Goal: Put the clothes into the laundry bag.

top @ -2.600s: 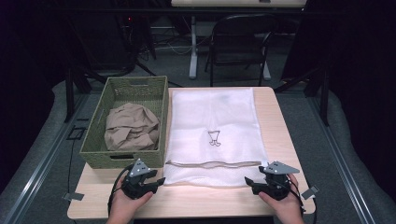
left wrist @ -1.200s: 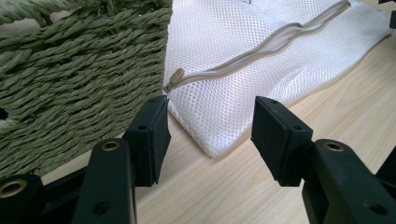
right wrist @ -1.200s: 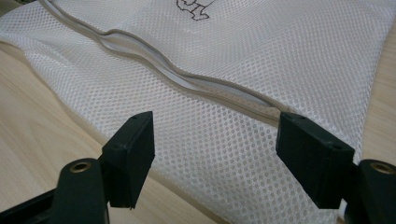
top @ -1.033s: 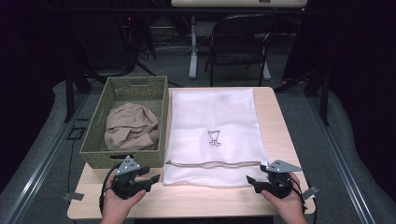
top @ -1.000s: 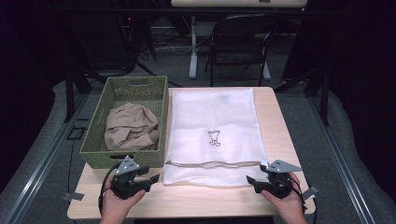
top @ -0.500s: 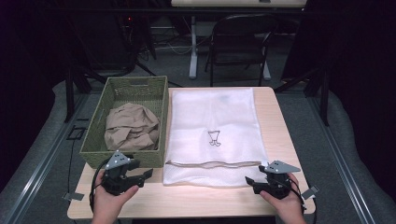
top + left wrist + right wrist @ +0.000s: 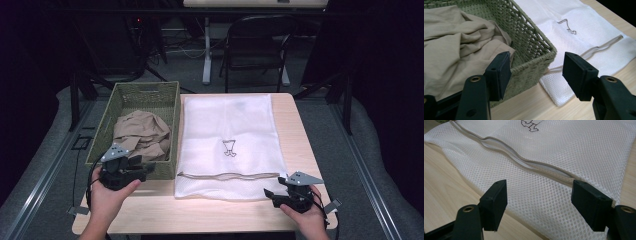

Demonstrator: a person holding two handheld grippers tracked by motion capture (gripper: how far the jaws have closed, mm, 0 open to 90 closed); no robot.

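High view: both claws gaping; basket [image 7: 150, 95] left.

Table [image 7: 295, 120] brightly lit, surroundings dark; gripper views sharp.

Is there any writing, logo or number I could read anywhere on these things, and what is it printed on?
No readable words or numbers anywhere.
White mesh bag: one small dark outline drawing, a pictogram and not lettering; what it depicts is unclear.
Green woven basket and the tan cloth in it: no label visible.
Left gripper and right gripper: no markings legible.
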